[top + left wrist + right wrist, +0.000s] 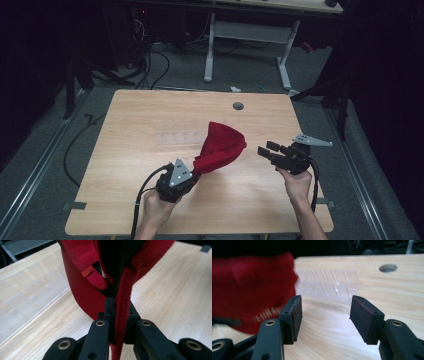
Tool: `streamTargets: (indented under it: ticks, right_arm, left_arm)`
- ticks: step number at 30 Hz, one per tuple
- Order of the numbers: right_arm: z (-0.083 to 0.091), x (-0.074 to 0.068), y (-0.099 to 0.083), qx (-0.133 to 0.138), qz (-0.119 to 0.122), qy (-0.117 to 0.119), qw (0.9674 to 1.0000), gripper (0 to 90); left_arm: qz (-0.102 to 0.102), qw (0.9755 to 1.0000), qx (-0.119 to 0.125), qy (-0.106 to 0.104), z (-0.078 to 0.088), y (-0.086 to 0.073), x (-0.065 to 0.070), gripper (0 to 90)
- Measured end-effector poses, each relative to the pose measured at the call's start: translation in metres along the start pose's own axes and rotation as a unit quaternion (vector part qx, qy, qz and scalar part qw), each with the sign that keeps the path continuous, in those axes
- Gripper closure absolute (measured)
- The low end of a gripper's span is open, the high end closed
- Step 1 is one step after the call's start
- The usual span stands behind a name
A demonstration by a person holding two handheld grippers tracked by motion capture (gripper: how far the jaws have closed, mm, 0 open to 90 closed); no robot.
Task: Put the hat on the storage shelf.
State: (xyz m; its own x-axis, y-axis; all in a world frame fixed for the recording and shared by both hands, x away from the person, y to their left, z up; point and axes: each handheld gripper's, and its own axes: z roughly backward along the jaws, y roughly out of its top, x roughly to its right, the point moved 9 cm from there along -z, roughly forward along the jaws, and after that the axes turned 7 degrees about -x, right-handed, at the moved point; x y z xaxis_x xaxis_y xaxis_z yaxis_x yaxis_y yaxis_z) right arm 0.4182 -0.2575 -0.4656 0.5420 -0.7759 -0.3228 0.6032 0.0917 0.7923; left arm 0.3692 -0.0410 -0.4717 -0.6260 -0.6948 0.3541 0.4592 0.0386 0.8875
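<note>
A red cap [220, 145] hangs lifted off the wooden table [140, 115], near its middle. My left gripper [196, 172] grips its lower edge from the front left. In the left gripper view the jaws [119, 312] are shut on a red woven strap [125, 302] of the cap [80, 290], whose dark inside and small orange label face the camera. My right gripper [265, 150] is held to the right of the cap, apart from it, pointing left. Its jaws [325, 312] stand open with nothing between the pads, and the cap [249, 287] is blurred at their left.
A clear plastic ribbed tray [182, 136] lies flat on the table behind the cap, also seen as the clear tray [327, 285]. A round cable hole [238, 106] sits near the far edge. Beyond the table are a desk frame and cables on the floor.
</note>
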Motion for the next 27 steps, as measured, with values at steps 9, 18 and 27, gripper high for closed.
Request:
streamTargets:
  ticks: [9, 18, 27]
  right_arm:
    - [-0.032, 0.014, -0.041, -0.064, 0.020, -0.048, 0.9966, 40.9]
    - [-0.053, 0.026, -0.070, -0.114, 0.039, -0.089, 0.9887, 40.2]
    - [-0.070, 0.035, -0.090, -0.140, 0.054, -0.126, 0.9805, 38.1]
  left_arm:
    - [0.034, 0.9992, 0.013, 0.014, 0.005, 0.011, -0.018, 84.7]
    - [0.051, 0.9980, 0.032, 0.018, 0.013, 0.021, -0.031, 84.7]
    - [0.064, 0.9968, 0.038, 0.030, 0.021, 0.030, -0.046, 84.7]
